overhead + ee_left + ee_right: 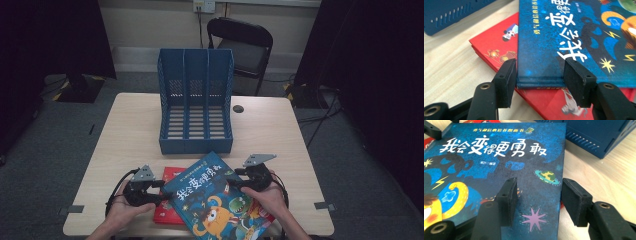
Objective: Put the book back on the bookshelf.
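Right now the blue hardcover picture book with white title lettering (216, 197) lies tilted at the near edge of the light wooden table (130, 130), partly on top of a red flat picture book (167, 207), with the blue three-slot plastic file rack (196, 102) just beyond it toward the table's middle. Left gripper (539, 80) sits at the blue book's spine side, jaws half open, straddling the spine corner; pads look apart from the cover, no grip. Right gripper (537, 202) is at the opposite long edge, jaws half open too, one pad (507, 200) over the cover, the other (575, 201) off past the edge; not pinching. Judgement: the book is stiff, flat, fairly light, glossy cover probably slippery, so a top pinch will slide. Best hold is by the edges, one jaw under the board and one above, near the spine where it is thickest; lifting one edge off the red book first gives room.
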Demonstrator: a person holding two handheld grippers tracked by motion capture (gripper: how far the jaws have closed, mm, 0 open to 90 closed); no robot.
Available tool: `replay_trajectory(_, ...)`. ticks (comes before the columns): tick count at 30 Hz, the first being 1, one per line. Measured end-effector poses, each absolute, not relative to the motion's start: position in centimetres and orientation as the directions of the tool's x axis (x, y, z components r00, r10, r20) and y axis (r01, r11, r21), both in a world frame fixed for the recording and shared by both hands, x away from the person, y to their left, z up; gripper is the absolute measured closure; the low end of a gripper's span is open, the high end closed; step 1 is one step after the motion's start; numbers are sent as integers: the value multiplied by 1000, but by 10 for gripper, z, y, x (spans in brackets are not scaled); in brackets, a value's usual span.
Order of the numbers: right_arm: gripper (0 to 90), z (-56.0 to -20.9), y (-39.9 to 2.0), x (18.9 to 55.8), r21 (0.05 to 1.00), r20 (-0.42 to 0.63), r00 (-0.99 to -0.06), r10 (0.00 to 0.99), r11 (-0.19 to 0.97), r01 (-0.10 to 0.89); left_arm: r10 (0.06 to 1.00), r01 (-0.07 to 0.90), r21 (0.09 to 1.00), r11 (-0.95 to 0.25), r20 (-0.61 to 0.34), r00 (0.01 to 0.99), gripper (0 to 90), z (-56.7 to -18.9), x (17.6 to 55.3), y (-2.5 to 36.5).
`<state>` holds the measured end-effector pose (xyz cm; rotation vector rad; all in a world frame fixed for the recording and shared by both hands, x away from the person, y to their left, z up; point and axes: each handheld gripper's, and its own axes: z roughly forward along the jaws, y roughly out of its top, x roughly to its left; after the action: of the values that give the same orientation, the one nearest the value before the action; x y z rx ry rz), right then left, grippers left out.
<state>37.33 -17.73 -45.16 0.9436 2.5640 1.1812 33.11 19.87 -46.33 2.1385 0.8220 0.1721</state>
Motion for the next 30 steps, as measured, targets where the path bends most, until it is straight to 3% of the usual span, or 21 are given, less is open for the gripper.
replay_trajectory(10, 364, -454, -185, 361, 734, 117, -763, 636, 462, 498, 634, 517, 733, -442, -152, 758, 437, -462, 349, 191)
replay_trajectory(20, 328, -456, -198, 354, 736, 141, -732, 667, 425, 528, 663, 517, 755, -404, -148, 734, 452, -465, 363, 180)
replay_trajectory(30, 303, -458, -202, 350, 766, 86, -748, 658, 436, 472, 674, 532, 753, -389, -161, 721, 494, -464, 377, 172)
